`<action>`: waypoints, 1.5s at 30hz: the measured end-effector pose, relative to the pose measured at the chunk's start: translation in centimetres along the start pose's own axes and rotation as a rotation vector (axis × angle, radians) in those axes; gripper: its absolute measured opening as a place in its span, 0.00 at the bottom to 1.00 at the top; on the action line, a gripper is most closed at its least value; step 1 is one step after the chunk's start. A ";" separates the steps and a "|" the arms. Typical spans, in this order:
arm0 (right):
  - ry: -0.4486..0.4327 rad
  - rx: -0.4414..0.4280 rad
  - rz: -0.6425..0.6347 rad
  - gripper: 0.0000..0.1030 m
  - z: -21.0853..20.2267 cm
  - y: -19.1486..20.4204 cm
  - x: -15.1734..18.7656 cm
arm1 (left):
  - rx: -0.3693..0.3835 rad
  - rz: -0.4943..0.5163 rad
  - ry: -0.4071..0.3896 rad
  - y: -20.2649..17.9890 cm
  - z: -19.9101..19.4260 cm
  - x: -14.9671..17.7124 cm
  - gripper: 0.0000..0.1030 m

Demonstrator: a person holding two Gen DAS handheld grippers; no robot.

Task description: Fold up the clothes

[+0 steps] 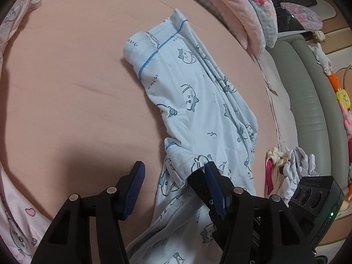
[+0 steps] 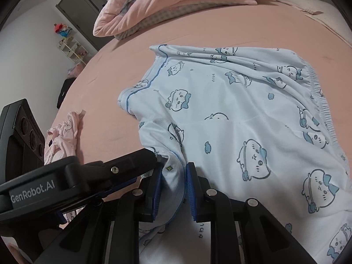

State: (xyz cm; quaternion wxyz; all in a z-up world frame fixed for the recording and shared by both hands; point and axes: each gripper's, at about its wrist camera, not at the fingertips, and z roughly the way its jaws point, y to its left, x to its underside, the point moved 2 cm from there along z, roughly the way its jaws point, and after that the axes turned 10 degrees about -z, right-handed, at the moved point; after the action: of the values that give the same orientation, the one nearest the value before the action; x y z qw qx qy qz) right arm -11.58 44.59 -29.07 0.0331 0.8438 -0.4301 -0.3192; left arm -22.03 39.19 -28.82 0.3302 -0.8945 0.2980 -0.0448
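Left wrist view: pale blue cat-print pants lie on the pink bed, roughly lengthwise, one cuffed leg end far up, waistband side toward the sofa edge. Looks like legs already laid one over the other, so first lengthwise fold probably done; still rumpled along the right edge, not squared. Left hand-held gripper stands released: left pad over bare sheet, right pad just touching a bunched blue-trimmed hem, nothing pinched between. Right hand-held gripper body shows at lower right corner only. Unfolded heap of white and pink clothes near the bed edge, pink garment at lower left: more left to fold.

Right wrist view: same pants spread across the bed, elastic waistband at right, trimmed cuff at upper left. Right hand-held gripper clenched on a fold of the near hem, cloth gathered between both pads. Left hand-held gripper comes in from the left, tip just beside the same hem, not gripping. Crumpled pink garment at left, duvet heaped at far end.

Judgement: early-to-mid on this item; cross fold not made yet, no finished stack visible, other garments untouched.
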 end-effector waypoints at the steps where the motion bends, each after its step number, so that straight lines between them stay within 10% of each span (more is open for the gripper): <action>1: -0.001 0.005 -0.014 0.19 -0.1 0.1 0.0 | 0.015 -0.003 -0.001 -0.1 0.2 -0.1 0.26; 15: -0.050 0.039 -0.169 0.30 -0.6 1.6 -0.4 | 0.019 -0.039 -0.042 0.4 -0.4 -0.3 0.14; 21: -0.037 -0.064 -0.131 0.12 0.1 2.1 -1.1 | 0.046 -0.081 -0.064 1.3 -1.3 -1.0 0.14; 45: 0.014 -0.146 -0.181 0.11 3.6 9.7 -4.2 | 0.173 -0.144 -0.227 4.2 -6.1 -4.8 0.13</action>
State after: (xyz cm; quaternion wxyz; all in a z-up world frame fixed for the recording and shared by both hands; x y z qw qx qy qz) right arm -22.26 42.38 -26.57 0.0686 0.8766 -0.3277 -0.3457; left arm -29.75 35.86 -26.12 0.4337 -0.8810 0.1888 0.0077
